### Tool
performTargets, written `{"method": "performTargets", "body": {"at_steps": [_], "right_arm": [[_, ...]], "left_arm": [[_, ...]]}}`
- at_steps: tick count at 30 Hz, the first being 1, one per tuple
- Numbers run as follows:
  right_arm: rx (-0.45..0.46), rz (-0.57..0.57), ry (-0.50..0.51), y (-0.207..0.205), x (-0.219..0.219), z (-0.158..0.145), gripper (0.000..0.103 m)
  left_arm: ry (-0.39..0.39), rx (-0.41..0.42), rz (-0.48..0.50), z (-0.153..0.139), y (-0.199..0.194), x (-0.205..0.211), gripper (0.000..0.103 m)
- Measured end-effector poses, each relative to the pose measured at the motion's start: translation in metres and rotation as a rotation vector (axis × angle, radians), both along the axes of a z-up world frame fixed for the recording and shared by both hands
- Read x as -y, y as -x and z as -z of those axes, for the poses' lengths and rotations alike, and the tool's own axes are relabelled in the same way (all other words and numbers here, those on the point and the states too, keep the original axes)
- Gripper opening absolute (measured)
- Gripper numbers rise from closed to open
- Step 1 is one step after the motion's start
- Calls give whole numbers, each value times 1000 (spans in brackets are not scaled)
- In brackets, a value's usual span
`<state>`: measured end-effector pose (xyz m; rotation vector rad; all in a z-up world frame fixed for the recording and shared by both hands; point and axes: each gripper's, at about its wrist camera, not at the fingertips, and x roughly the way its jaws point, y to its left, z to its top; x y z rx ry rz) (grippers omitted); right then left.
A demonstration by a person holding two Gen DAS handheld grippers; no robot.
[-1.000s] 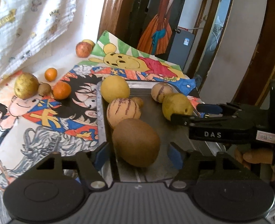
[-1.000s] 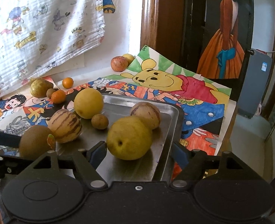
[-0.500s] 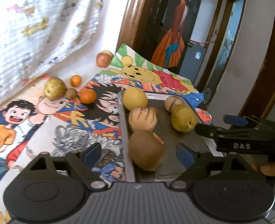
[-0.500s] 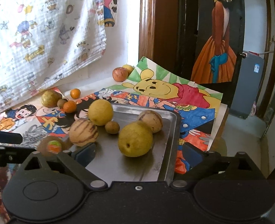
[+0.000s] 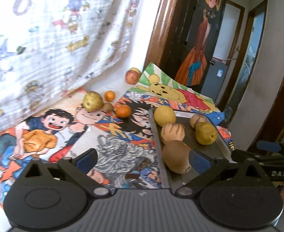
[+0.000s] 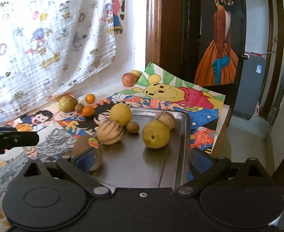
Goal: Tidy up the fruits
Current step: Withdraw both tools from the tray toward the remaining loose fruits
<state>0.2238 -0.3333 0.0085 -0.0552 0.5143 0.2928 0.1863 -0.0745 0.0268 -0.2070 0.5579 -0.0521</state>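
Six fruits crowded the metal tray's (image 6: 182, 135) left half; both grippers, left (image 5: 142, 160) and right (image 6: 142, 160), hung wide open, empty, above its near edge.

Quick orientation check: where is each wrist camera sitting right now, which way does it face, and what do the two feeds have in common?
Left wrist: behind the open left tool, facing the posters left of the tray; its right finger overlaps the kiwi; the right tool shows at right.
Right wrist: behind the open right tool, facing across the tray toward the doorway; the left tool shows at left.
Shared: tray, kiwi, pear, loose oranges, apple.
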Motion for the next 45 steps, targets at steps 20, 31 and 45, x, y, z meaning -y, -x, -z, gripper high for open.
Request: {"method": "performTargets", "body": {"at_steps": [20, 31, 45], "right_arm": [[-180, 114, -129, 90, -33, -13, 102], [-253, 27, -59, 103, -77, -3, 102], [-227, -234, 28, 74, -170, -28, 102]], "left_arm": [[-78, -44, -111, -8, 64, -39, 103], [-58, -128, -175, 10, 81, -66, 103], [-19, -208, -367, 13, 80, -124, 103]]}}
